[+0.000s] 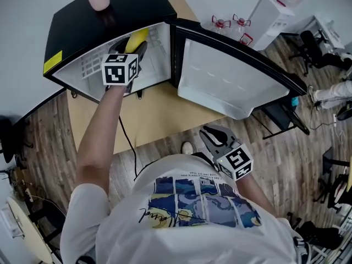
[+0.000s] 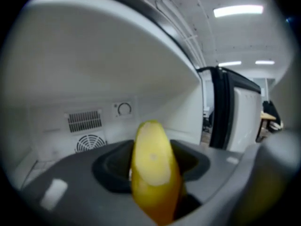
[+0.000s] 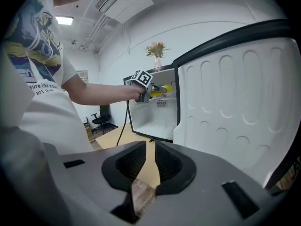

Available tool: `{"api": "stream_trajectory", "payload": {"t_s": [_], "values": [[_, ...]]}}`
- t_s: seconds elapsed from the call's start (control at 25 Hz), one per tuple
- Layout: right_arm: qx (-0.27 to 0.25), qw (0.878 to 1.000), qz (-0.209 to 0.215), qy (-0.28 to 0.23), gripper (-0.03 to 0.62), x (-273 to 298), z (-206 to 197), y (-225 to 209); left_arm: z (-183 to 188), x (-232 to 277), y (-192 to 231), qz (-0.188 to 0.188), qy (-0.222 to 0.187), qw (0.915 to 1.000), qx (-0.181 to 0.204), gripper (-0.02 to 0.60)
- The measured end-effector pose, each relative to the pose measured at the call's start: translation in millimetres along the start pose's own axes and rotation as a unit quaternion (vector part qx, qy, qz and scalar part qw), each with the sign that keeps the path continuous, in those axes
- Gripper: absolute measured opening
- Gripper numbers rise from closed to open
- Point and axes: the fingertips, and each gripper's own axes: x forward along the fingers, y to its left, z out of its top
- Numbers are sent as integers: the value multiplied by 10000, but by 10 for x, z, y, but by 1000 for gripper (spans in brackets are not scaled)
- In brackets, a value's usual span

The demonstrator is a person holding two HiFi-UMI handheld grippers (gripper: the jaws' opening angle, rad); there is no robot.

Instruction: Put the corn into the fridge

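Left gripper view: corn clamped, tool inside fridge

Left gripper (image 2: 153,173) has its jaws closed on the yellow corn (image 2: 151,159), whose pale tip points at the fridge's white back wall. In the head view, that gripper and the corn (image 1: 136,39) reach into the upper part of the open black fridge (image 1: 110,15), door (image 1: 231,81) swung wide. Right gripper (image 3: 149,163) is held low by the person's torso, jaws nearly together with only a thin slit between them, and nothing in it.

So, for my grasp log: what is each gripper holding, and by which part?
The left gripper clamps the corn by its near end, tip free; the right gripper holds nothing.
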Motion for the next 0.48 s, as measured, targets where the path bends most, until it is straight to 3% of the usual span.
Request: {"api": "stream_trajectory", "payload": {"t_s": [0.48], "values": [[-224, 9988, 427, 29, 54, -95, -92, -515, 1, 574, 132, 637, 778, 9935, 535, 247]]}}
